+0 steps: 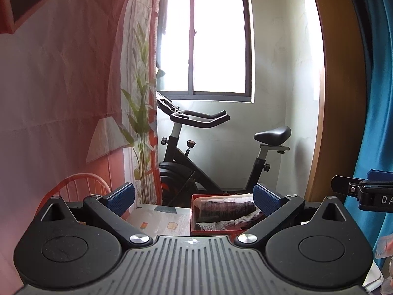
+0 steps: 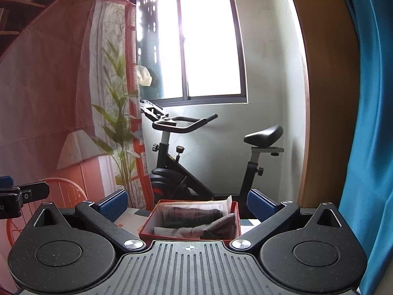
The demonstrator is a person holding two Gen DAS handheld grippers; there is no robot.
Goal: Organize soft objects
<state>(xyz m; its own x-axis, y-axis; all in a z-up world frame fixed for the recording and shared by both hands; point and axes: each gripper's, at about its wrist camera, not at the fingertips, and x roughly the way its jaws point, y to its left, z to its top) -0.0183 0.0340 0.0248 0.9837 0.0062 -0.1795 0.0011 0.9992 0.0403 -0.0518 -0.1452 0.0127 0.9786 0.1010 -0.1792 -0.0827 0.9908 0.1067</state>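
Observation:
A red box [image 1: 194, 232] [image 2: 147, 231] stands on a patterned table [image 1: 157, 218]. It holds several rolled soft cloths: dark striped ones [image 1: 228, 207] [image 2: 194, 213] and grey ones [image 1: 216, 225] [image 2: 186, 231]. My left gripper [image 1: 194, 196] is open and empty, held above the table just before the box. My right gripper [image 2: 188, 202] is open and empty, with the box between and beyond its blue pads [image 2: 113, 204]. Each gripper shows at the edge of the other's view.
A black exercise bike [image 1: 191, 162] [image 2: 186, 162] stands behind the table under a window. A printed curtain [image 1: 73, 98] hangs on the left, a blue curtain [image 2: 368, 123] on the right. An orange chair back [image 1: 81, 186] is at the left.

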